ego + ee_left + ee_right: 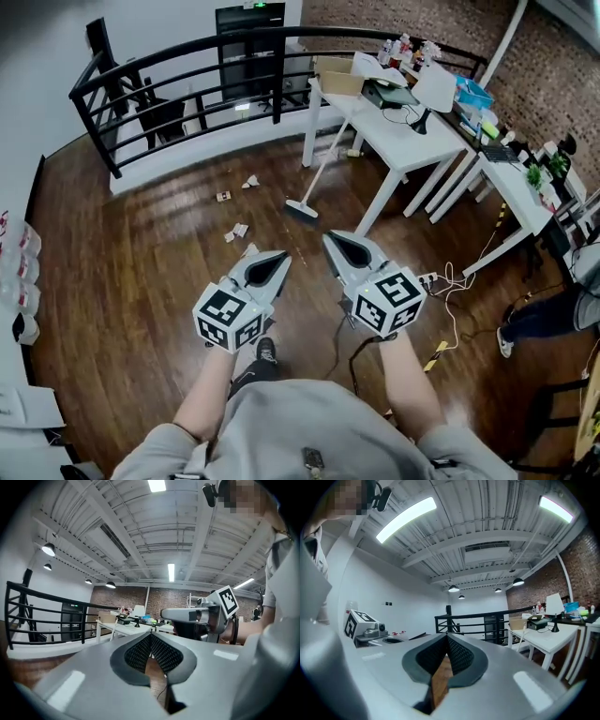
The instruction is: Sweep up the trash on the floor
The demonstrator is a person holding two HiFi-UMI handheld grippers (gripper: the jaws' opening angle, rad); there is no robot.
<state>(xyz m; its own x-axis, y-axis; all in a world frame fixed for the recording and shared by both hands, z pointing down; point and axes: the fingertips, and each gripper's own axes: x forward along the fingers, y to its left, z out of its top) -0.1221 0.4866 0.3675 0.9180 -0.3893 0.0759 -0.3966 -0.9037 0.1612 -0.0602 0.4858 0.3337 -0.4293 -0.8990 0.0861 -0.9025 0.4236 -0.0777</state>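
Note:
In the head view several bits of crumpled paper trash (pixel 235 231) lie on the dark wooden floor, one scrap (pixel 250 182) farther back. A white broom (pixel 317 176) leans against the white table (pixel 398 148), its head (pixel 302 210) on the floor. My left gripper (pixel 284 254) and right gripper (pixel 328 235) are held level side by side above the floor, short of the trash. In the left gripper view the left gripper (pixel 151 633) is shut with nothing in it. The right gripper (pixel 446 634) is shut and empty too.
A black railing (pixel 187 56) curves along the back. White desks with a lamp, boxes and bottles stand at the right. Cables (pixel 452 286) trail over the floor near my right gripper. A person's legs (pixel 539 319) show at the right edge. My shoe (pixel 266 351) is below the grippers.

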